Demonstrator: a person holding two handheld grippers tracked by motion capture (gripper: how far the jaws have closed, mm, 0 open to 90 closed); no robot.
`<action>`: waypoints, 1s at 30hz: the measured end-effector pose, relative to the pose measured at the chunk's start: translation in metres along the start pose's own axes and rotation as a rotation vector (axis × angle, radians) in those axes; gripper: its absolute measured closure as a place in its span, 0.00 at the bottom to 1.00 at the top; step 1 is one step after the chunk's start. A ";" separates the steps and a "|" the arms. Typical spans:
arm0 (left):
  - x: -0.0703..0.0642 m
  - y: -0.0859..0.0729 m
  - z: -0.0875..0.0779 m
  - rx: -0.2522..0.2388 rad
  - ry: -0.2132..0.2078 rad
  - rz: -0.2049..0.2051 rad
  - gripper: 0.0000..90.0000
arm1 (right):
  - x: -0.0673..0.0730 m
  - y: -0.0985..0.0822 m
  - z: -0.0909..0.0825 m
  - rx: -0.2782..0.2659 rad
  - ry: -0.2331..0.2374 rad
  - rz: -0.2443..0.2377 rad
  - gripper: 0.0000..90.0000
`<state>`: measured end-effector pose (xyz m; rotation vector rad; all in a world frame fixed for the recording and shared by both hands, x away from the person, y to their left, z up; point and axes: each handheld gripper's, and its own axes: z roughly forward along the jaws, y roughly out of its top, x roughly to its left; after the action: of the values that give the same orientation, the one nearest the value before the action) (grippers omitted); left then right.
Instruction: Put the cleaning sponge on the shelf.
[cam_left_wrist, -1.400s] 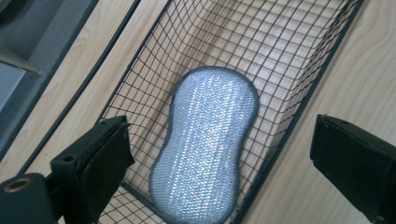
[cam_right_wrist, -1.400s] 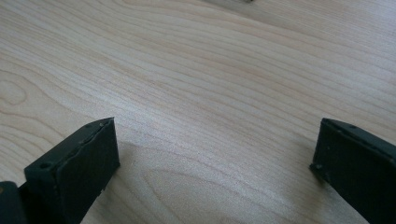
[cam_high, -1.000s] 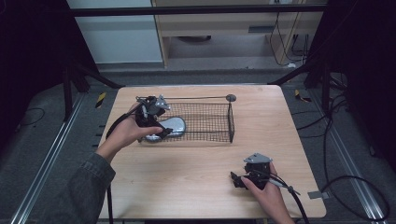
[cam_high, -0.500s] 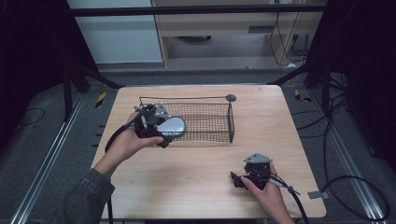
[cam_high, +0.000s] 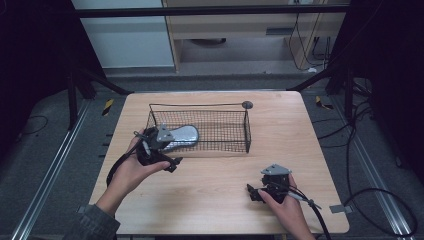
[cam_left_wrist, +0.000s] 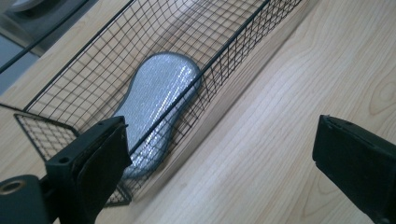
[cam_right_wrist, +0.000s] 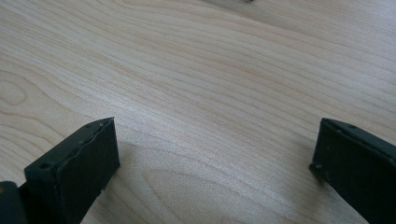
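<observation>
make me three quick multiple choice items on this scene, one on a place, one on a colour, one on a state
1. Where does the silver pad lie?
A. inside the wire basket
B. on the bare table
C. between jaws

2. What colour is the basket's wire?
A. white
B. black
C. red

3. How do the left hand-held gripper's jaws stand?
A. shut on the pad
B. shut on nothing
C. open, holding nothing

Answers: 1 A, the mesh walls surround the pad in the left gripper view. 2 B, the wire is dark in both views. 3 C, a wide gap over bare wood separates the jaws.
</observation>
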<state>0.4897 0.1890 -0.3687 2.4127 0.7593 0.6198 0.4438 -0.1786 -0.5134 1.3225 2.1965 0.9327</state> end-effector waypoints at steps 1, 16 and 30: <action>-0.001 -0.004 -0.002 -0.008 -0.008 -0.012 0.04 | 0.000 0.000 0.000 0.000 0.000 0.000 0.01; -0.012 -0.059 -0.001 -0.016 0.011 -0.131 0.04 | 0.000 0.000 0.000 0.000 0.000 0.000 0.01; 0.008 -0.126 0.031 0.069 0.065 -0.286 0.04 | 0.000 0.000 0.000 -0.001 0.000 0.002 0.01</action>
<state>0.4643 0.2718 -0.4660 2.2931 1.1452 0.5660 0.4437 -0.1784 -0.5134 1.3240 2.1950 0.9341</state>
